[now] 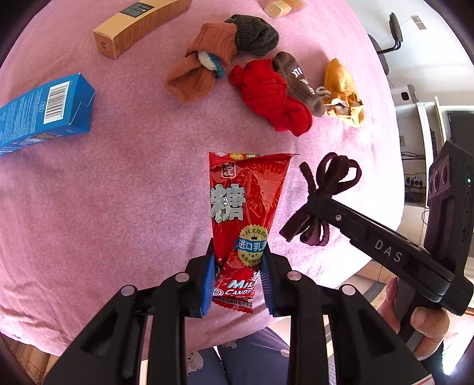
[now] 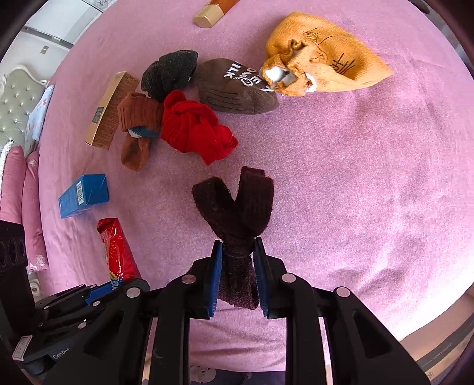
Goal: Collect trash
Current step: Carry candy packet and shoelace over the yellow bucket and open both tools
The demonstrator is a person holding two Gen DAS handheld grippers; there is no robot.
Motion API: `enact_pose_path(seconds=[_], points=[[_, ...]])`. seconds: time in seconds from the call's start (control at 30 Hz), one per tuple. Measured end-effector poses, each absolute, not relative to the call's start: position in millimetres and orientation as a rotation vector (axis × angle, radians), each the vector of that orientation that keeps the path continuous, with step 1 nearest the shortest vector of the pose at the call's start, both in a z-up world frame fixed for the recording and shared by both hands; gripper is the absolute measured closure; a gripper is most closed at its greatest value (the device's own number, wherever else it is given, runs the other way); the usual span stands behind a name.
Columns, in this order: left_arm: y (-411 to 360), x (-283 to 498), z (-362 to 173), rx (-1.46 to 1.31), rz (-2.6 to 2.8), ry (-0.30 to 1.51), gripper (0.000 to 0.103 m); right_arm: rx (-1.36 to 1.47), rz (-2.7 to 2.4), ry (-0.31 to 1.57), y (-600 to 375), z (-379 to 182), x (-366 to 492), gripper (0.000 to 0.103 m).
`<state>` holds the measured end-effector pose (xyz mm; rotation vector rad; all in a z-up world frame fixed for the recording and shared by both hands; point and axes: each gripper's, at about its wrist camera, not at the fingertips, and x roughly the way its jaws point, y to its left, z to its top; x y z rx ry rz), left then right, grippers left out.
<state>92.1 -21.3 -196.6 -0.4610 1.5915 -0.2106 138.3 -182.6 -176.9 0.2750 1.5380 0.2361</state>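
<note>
The left gripper (image 1: 238, 266) pinches a red candy wrapper (image 1: 243, 207) between its blue pads, holding it up over the pink bedspread (image 1: 133, 183); the wrapper reads "MILK CANDY" near its lower end, with large silver Chinese characters higher up and a blue banner of further Chinese text across a gold seal. The right gripper (image 2: 238, 266) is pressed tight on a dark maroon knotted sock (image 2: 237, 213), its loops fanning out past the fingertips. The left wrist view shows that gripper from outside — its black body carries the letters "DAS", and the person's hand (image 1: 426, 322) wraps the handle. On the bedspread beyond lies a cluster of socks: a brown sock (image 2: 237, 86) with white lettering of which "ILK" reads clearly, a red knotted one (image 2: 195, 127), a rust-orange one (image 2: 139, 127), a dark grey one (image 2: 171, 71) and a mustard-yellow one (image 2: 323, 65) with stitched line marks. A blue box (image 1: 44, 112) shows a barcode on its end flap, and a tan carton (image 1: 136, 26) lies beyond it; their small print is too fine to read. Only the right wrist view shows a tufted headboard (image 2: 14, 97) and pink pillows (image 2: 20, 189) at the left — and partial lettering "GenRo" on the left tool's body.
</note>
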Motion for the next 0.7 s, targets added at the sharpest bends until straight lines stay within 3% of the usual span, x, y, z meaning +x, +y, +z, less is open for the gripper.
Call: enact_pose_path(seconds=[0.37, 0.7], points=[[-83, 73, -158, -0.307, -0.371, 1.589, 0.076, 0.442, 0.095, 1.453, -260, -130, 64, 0.082], [-198, 40, -144, -0.176, -0.511, 1.624, 0.076, 0.544, -0.023, 1.406, -363, -110, -10, 0.082]])
